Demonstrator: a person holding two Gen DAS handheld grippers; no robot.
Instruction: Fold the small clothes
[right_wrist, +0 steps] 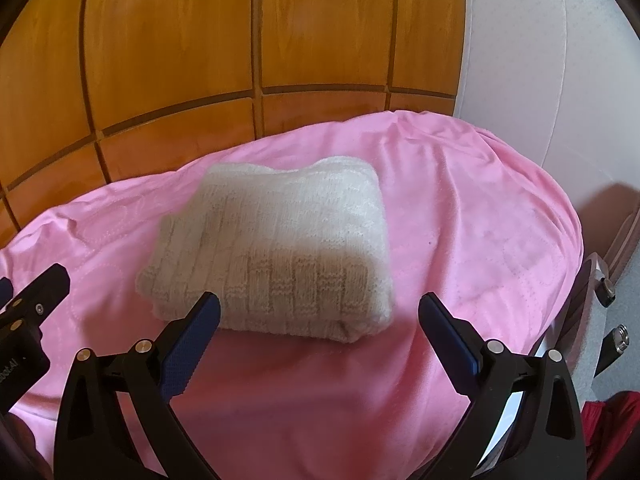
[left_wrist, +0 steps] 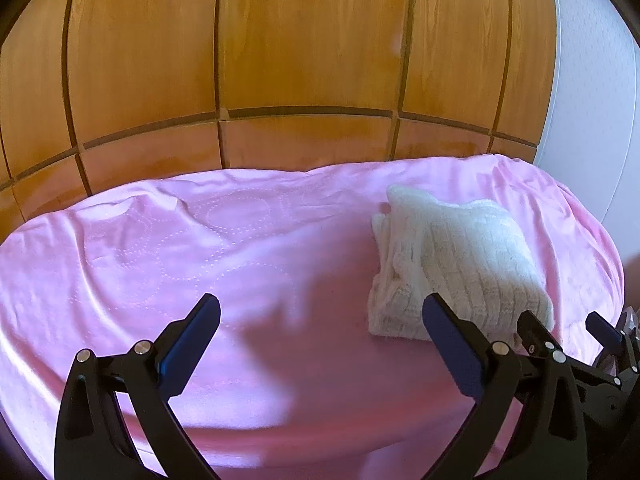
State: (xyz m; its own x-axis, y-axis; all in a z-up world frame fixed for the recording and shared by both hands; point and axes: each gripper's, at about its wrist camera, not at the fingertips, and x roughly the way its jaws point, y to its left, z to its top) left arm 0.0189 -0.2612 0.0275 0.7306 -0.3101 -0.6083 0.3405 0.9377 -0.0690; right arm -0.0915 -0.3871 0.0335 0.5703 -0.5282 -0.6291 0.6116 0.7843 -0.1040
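While both my jaws stood wide open and empty, the cream knit (right_wrist: pixel 276 248) lay folded on the pink blanket (right_wrist: pixel 460 216); folding looked finished.

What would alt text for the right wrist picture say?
A folded cream knitted garment lies on a pink blanket, just beyond the open right gripper, which holds nothing. Wooden panelling rises behind.
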